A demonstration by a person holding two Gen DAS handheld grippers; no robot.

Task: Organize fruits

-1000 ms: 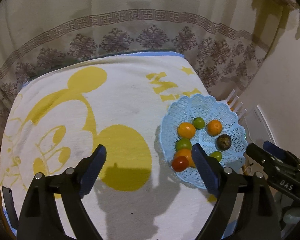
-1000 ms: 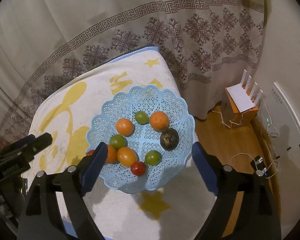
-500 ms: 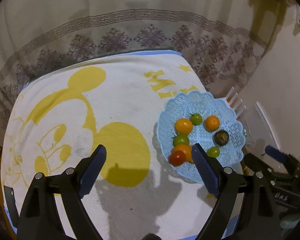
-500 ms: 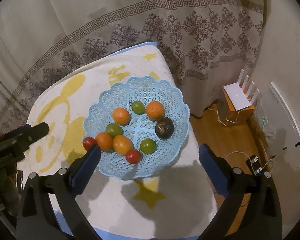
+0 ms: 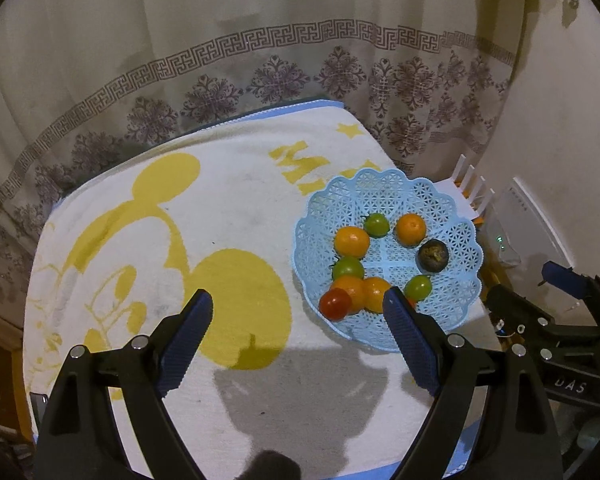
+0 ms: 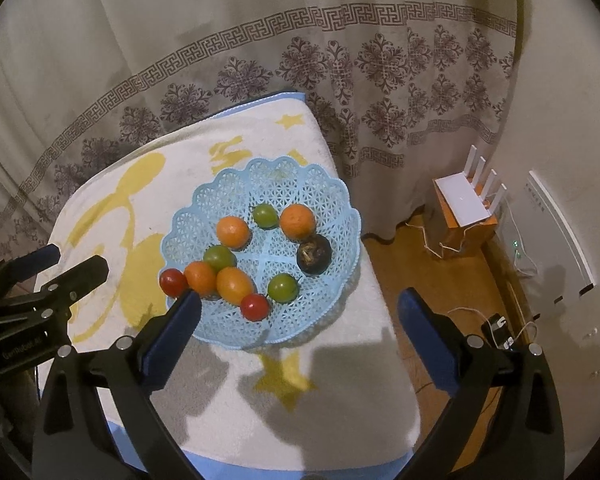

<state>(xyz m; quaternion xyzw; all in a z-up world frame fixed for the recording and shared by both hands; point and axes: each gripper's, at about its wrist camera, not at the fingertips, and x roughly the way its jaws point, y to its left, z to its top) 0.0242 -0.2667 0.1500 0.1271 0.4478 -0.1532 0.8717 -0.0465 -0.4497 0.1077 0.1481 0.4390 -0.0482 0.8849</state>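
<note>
Right wrist view: all fruits sit in blue basket (image 6: 204, 200), centre frame; task looks finished. Left gripper (image 5: 298, 306) and right gripper (image 6: 300, 306) jaws wide, empty.

Bare towel (image 5: 228, 208) left of the fruit-crowded basket (image 5: 452, 208) (curtain (image 5: 260, 40) close behind)

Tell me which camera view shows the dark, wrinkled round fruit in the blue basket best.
The right wrist view: the dark wrinkled round fruit sits near the middle of the frame, unobstructed, its dried top facing the camera. The left wrist view shows it too, smaller and off to the right.
</note>
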